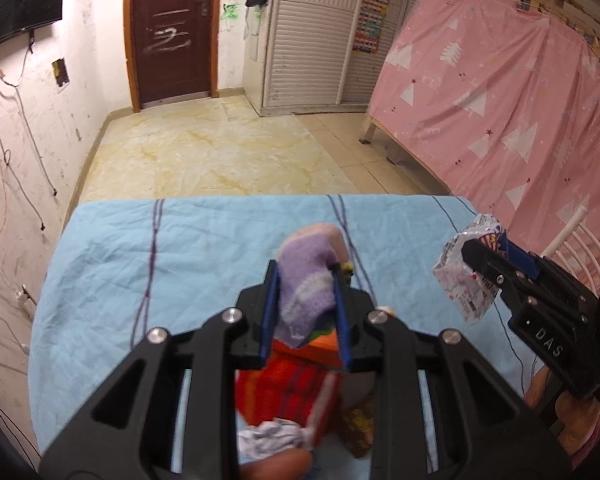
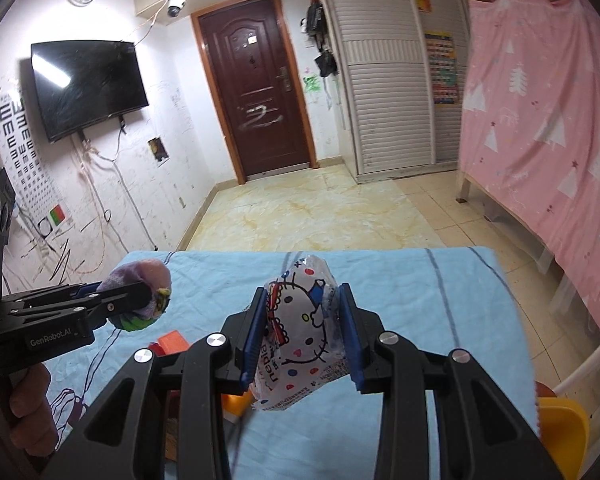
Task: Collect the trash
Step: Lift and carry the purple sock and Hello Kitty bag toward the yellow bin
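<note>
My left gripper (image 1: 305, 280) is shut on a purple and pink sock (image 1: 306, 280) and holds it above the blue-covered table (image 1: 180, 248). In the right wrist view the left gripper (image 2: 148, 296) shows at the left with the sock (image 2: 144, 280) in it. My right gripper (image 2: 303, 312) is shut on a white Hello Kitty tissue pack (image 2: 300, 328), lifted above the table (image 2: 420, 320). In the left wrist view the right gripper (image 1: 484, 250) shows at the right with the pack (image 1: 466, 276).
Under the left gripper lie a red striped cloth (image 1: 288, 388), an orange block (image 1: 320, 346) and crumpled white paper (image 1: 268, 436). A yellow chair (image 2: 564, 432) stands at the table's right. A pink-draped bunk bed (image 1: 500, 100) is further right.
</note>
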`<state>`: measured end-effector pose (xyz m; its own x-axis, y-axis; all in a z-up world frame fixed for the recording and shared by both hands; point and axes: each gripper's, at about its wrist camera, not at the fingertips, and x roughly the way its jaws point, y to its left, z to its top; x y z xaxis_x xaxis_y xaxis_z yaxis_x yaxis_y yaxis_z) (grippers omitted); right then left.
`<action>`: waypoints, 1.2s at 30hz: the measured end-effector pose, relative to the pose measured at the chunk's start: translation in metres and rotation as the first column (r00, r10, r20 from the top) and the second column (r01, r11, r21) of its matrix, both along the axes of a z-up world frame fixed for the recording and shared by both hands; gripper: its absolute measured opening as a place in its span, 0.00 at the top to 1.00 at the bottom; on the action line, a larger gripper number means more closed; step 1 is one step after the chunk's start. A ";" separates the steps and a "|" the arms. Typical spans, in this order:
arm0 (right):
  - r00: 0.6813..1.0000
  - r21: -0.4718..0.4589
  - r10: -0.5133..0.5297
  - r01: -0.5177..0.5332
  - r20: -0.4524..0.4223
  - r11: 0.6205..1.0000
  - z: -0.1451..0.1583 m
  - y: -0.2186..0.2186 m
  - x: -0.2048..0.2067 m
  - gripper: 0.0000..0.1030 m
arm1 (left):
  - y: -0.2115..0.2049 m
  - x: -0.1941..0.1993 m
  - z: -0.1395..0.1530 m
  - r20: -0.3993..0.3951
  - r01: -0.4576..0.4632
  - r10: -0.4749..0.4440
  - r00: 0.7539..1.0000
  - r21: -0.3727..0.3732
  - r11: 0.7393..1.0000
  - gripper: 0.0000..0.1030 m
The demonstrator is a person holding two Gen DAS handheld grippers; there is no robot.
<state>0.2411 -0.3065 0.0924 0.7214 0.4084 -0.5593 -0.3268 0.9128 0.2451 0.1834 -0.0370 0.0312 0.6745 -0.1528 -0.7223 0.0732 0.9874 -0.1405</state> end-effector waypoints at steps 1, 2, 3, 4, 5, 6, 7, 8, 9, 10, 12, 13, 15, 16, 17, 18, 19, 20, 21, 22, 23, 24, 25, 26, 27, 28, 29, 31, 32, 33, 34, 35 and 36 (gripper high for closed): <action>1.000 0.003 -0.007 0.007 0.001 1.000 0.000 -0.006 -0.002 0.72 | -0.004 0.000 0.000 -0.002 0.008 -0.008 1.000 0.001 1.000 0.77; 1.000 0.007 -0.016 0.016 0.001 1.000 0.000 -0.012 -0.004 0.72 | -0.009 0.000 0.000 -0.002 0.015 -0.015 1.000 0.004 1.000 0.77; 1.000 0.009 -0.023 0.023 0.001 1.000 -0.001 -0.015 -0.006 0.72 | -0.013 -0.001 0.000 -0.002 0.021 -0.021 1.000 0.007 1.000 0.77; 0.999 0.012 -0.036 0.036 0.004 0.999 -0.001 -0.023 -0.009 0.72 | -0.017 -0.002 0.001 -0.002 0.026 -0.026 1.000 0.009 1.000 0.77; 0.999 0.015 -0.043 0.043 0.005 0.999 -0.001 -0.028 -0.011 0.72 | -0.022 -0.002 0.001 -0.003 0.035 -0.035 0.999 0.011 0.999 0.77; 0.998 0.021 -0.055 0.055 0.007 0.998 -0.001 -0.036 -0.014 0.72 | -0.027 -0.003 0.001 -0.004 0.042 -0.042 0.999 0.012 0.999 0.77; 0.998 0.025 -0.064 0.064 0.008 0.998 -0.001 -0.041 -0.015 0.72 | -0.031 -0.004 0.001 -0.004 0.049 -0.049 0.999 0.015 0.999 0.77; 0.997 0.027 -0.073 0.073 0.011 0.997 -0.001 -0.047 -0.017 0.72 | -0.037 -0.005 0.002 -0.004 0.057 -0.057 0.998 0.018 0.998 0.77; 0.997 0.030 -0.082 0.082 0.014 0.996 0.000 -0.052 -0.019 0.72 | -0.040 -0.006 0.002 -0.004 0.062 -0.062 0.998 0.020 0.998 0.77; 0.995 0.034 -0.097 0.097 0.019 0.995 0.000 -0.060 -0.023 0.72 | -0.046 -0.007 0.002 -0.004 0.072 -0.072 0.997 0.022 0.997 0.77; 0.993 0.037 -0.116 0.115 0.025 0.993 0.000 -0.073 -0.028 0.72 | -0.055 -0.008 0.002 -0.006 0.086 -0.086 0.996 0.023 0.996 0.77; 0.991 0.037 -0.130 0.129 0.029 0.991 0.000 -0.081 -0.031 0.72 | -0.060 -0.009 0.003 -0.007 0.094 -0.094 0.996 0.024 0.995 0.77; 0.988 0.039 -0.153 0.151 0.036 0.988 0.000 -0.092 -0.036 0.72 | -0.072 -0.011 0.004 -0.005 0.113 -0.113 0.994 0.029 0.993 0.77; 0.985 0.043 -0.168 0.166 0.039 0.985 0.000 -0.101 -0.039 0.72 | -0.078 -0.012 0.004 -0.003 0.121 -0.121 0.993 0.033 0.992 0.77; 0.983 0.046 -0.180 0.178 0.040 0.983 0.001 -0.104 -0.042 0.72 | -0.086 -0.014 0.005 -0.002 0.135 -0.135 0.991 0.036 0.990 0.77; 0.981 0.049 -0.192 0.190 0.041 0.981 0.000 -0.110 -0.045 0.72 | -0.090 -0.015 0.006 -0.002 0.143 -0.143 0.990 0.037 0.989 0.77; 0.977 0.051 -0.207 0.205 0.042 0.977 -0.001 -0.119 -0.049 0.72 | -0.094 -0.016 0.006 -0.002 0.153 -0.153 0.988 0.039 0.987 0.77; 0.975 0.052 -0.219 0.217 0.042 0.975 -0.002 -0.125 -0.051 0.72 | -0.102 -0.018 0.007 -0.002 0.164 -0.164 0.986 0.041 0.986 0.77; 0.970 0.054 -0.238 0.235 0.042 0.970 -0.003 -0.135 -0.055 0.72 | -0.109 -0.020 0.007 -0.001 0.176 -0.176 0.984 0.045 0.983 0.77; 0.968 0.056 -0.249 0.247 0.041 0.968 -0.005 -0.141 -0.058 0.72 | -0.113 -0.020 0.007 -0.001 0.184 -0.184 0.983 0.047 0.982 0.77; 0.964 0.059 -0.263 0.260 0.040 0.964 -0.006 -0.148 -0.060 0.72 | -0.119 -0.022 0.007 -0.001 0.197 -0.197 0.980 0.050 0.979 0.77; 0.960 0.062 -0.276 0.273 0.040 0.960 -0.008 -0.155 -0.063 0.72 | -0.124 -0.023 0.007 -0.003 0.206 -0.207 0.978 0.052 0.977 0.77; 0.956 0.065 -0.291 0.288 0.038 0.955 -0.010 -0.163 -0.066 0.72 | -0.130 -0.026 0.007 -0.004 0.218 -0.218 0.976 0.052 0.975 0.77; 0.953 0.066 -0.301 0.299 0.034 0.952 -0.013 -0.170 -0.068 0.72 | -0.138 -0.027 0.007 -0.006 0.233 -0.233 0.972 0.050 0.971 0.77; 0.950 0.066 -0.311 0.309 0.030 0.949 -0.015 -0.175 -0.070 0.72 | -0.144 -0.028 0.007 -0.007 0.244 -0.244 0.970 0.049 0.969 0.77; 0.946 0.067 -0.324 0.322 0.025 0.944 -0.019 -0.183 -0.073 0.72 | -0.150 -0.030 0.007 -0.008 0.254 -0.254 0.967 0.051 0.966 0.77; 0.942 0.067 -0.334 0.331 0.022 0.941 -0.022 -0.189 -0.076 0.72 | -0.159 -0.032 0.007 -0.009 0.270 -0.270 0.963 0.053 0.961 0.77; 0.934 0.065 -0.358 0.356 0.017 0.932 -0.028 -0.199 -0.080 0.72 | -0.172 -0.035 0.007 -0.011 0.293 -0.293 0.956 0.059 0.954 0.77; 0.929 0.063 -0.369 0.368 0.015 0.928 -0.031 -0.205 -0.083 0.72 | -0.182 -0.038 0.007 -0.011 0.311 -0.311 0.950 0.066 0.948 0.77; 0.927 0.061 -0.375 0.373 0.014 0.926 -0.033 -0.207 -0.085 0.72 | -0.189 -0.040 0.008 -0.009 0.325 -0.326 0.945 0.072 0.943 0.77; 0.923 0.056 -0.386 0.385 0.009 0.921 -0.037 -0.213 -0.087 0.72 | -0.194 -0.041 0.007 -0.008 0.334 -0.335 0.942 0.076 0.939 0.77; 0.919 0.053 -0.394 0.393 0.005 0.918 -0.040 -0.217 -0.088 0.72 | -0.205 -0.044 0.009 -0.005 0.353 -0.353 0.935 0.084 0.932 0.77; 0.916 0.050 -0.402 0.401 -0.001 0.914 -0.044 -0.221 -0.090 0.72 | -0.210 -0.046 0.009 -0.004 0.362 -0.363 0.932 0.088 0.928 0.77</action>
